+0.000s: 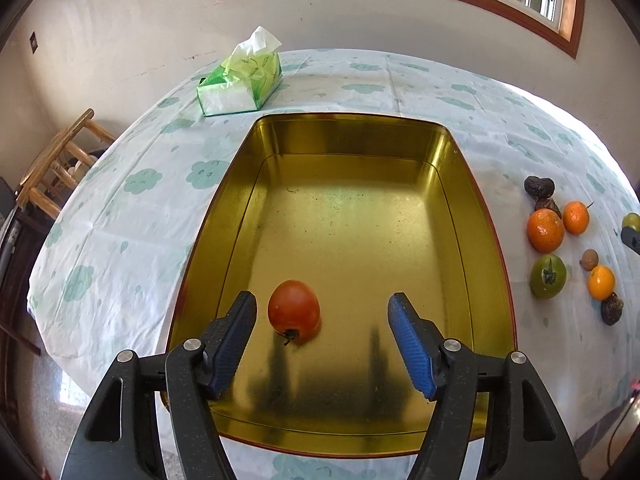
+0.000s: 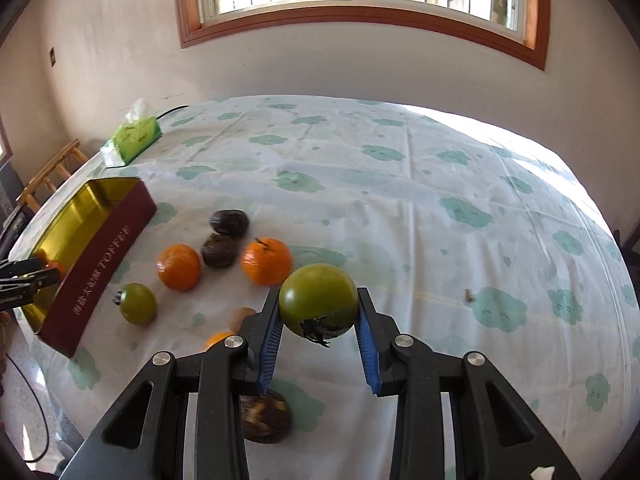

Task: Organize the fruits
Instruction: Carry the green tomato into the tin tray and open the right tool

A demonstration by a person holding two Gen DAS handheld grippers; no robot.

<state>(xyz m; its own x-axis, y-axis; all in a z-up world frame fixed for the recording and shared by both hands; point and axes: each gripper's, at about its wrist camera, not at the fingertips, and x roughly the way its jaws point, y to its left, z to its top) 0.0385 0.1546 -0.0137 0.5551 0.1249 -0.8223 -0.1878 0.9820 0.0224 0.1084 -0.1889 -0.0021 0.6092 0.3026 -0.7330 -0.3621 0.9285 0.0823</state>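
Observation:
A gold tin tray (image 1: pixel 476 216) lies on the table, with a red tomato (image 1: pixel 294 310) inside near its front left. My left gripper (image 1: pixel 322 308) is open above the tray, the tomato just inside its left finger. My right gripper (image 2: pixel 318 312) is shut on a green tomato (image 2: pixel 318 304) and holds it above the table. On the cloth lie two oranges (image 2: pixel 179 267) (image 2: pixel 266 261), another green tomato (image 2: pixel 138 304), two dark wrinkled fruits (image 2: pixel 229 222) (image 2: pixel 218 251), one more dark fruit (image 2: pixel 265 420) under the gripper, and small fruits partly hidden. The tray also shows in the right wrist view (image 2: pixel 100 264).
A green tissue box (image 1: pixel 240 80) stands at the table's far left. A wooden chair (image 1: pixel 60 164) stands beyond the left table edge. The fruit pile shows right of the tray in the left wrist view (image 1: pixel 546 230). A small brown scrap (image 2: pixel 468 295) lies on the cloth.

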